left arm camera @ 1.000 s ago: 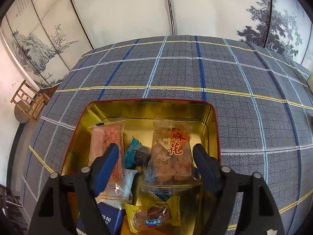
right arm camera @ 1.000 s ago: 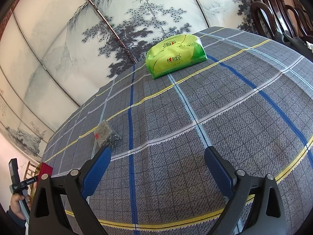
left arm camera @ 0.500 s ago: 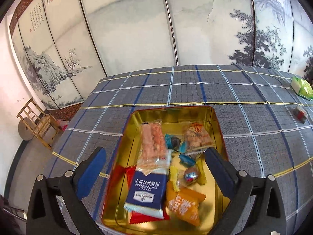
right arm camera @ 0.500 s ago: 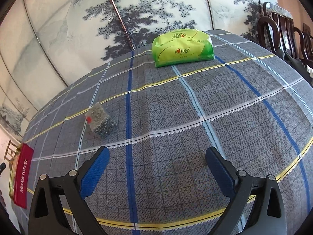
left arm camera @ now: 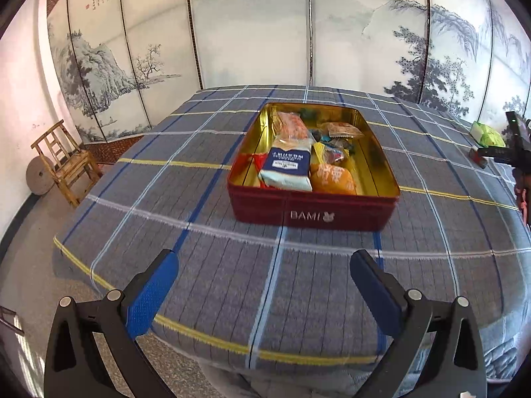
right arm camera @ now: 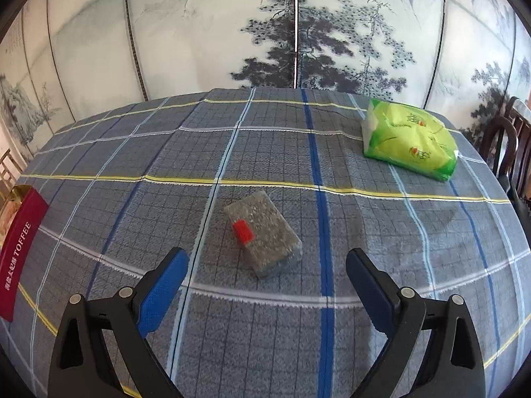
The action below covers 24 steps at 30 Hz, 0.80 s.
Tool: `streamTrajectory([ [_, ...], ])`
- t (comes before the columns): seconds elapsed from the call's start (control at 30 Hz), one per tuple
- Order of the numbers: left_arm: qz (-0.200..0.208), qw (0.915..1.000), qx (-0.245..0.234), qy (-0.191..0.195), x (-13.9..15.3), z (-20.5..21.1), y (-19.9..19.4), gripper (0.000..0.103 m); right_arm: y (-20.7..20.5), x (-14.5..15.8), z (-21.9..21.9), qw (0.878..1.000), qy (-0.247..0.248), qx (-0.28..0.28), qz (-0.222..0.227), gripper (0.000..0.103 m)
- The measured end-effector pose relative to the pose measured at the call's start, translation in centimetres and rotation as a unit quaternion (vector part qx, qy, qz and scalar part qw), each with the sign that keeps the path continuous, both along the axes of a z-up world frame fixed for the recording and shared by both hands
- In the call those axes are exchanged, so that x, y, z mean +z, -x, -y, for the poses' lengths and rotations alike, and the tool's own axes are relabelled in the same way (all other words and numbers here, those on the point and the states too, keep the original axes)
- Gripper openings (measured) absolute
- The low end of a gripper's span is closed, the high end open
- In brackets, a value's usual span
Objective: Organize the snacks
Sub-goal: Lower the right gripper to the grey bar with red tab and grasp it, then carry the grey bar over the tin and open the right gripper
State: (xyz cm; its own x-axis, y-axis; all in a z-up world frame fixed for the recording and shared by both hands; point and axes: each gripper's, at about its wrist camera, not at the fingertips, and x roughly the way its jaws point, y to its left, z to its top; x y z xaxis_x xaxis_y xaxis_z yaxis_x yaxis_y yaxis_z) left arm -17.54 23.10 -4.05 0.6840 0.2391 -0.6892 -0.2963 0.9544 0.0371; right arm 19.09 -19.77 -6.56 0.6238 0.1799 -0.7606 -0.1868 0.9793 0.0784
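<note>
Covered from edge to edge by a grey-blue plaid tablecloth [left arm camera: 212,265], with painted screen panels [left arm camera: 252,33] standing behind.

Sat toward the far middle of the cloth in the left wrist view: a red tin [left arm camera: 312,212], gold inside, lid off, lettered BAMI on its near wall (and TOFFEE on the side caught at the left edge of the right wrist view). Packed with snacks: a blue and white packet [left arm camera: 288,165] lying near the front, an orange packet [left arm camera: 333,179] just beside it on the right, a long clear pack of reddish pieces [left arm camera: 292,126] behind, another clear pack [left arm camera: 341,129] toward the far right corner, small wrapped sweets [left arm camera: 332,152] between them.

Lay on the far right of the cloth in the right wrist view: a green tissue pack [right arm camera: 410,137], well apart from the tin.

Rested flat on the cloth, outside the tin: a small clear pack of grey bits with a red label [right arm camera: 262,235].

Hung over the near part of the cloth, well short of the tin: left gripper [left arm camera: 264,280], jaws just opened and spread wide, nothing between them.

Hung near that small pack: right gripper [right arm camera: 267,278], jaws apart though just narrowed, the pack's near end just beyond the fingertips, untouched by either pad.
</note>
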Motion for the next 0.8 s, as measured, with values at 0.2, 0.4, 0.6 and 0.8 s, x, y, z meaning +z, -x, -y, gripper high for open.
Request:
streamTrajectory([
  [0.2, -0.004, 0.9998, -0.008, 0.015, -0.7, 1.3, 2.8, 0.103, -2.6, -1.5, -0.9, 0.999, -0.003, 0.005, -0.034, 0.042],
  [0.4, 0.015, 0.9991, 0.006, 0.040, -0.2, 1.3, 3.2, 0.102, -1.0, -0.8, -3.5, 1.000, 0.022, 0.004, -0.014, 0.036],
  [0.6, 0.024, 0.9988, 0.002, 0.042, 0.5, 2.1, 3.4, 0.102, 0.3, 1.4, -7.1, 0.999, 0.036, -0.002, 0.018, 0.036],
  [0.8, 0.026, 0.9990, 0.012, 0.036, 0.5, 2.2, 4.4, 0.102, 1.1, 3.0, -11.8, 0.998, 0.053, 0.004, 0.036, 0.036],
])
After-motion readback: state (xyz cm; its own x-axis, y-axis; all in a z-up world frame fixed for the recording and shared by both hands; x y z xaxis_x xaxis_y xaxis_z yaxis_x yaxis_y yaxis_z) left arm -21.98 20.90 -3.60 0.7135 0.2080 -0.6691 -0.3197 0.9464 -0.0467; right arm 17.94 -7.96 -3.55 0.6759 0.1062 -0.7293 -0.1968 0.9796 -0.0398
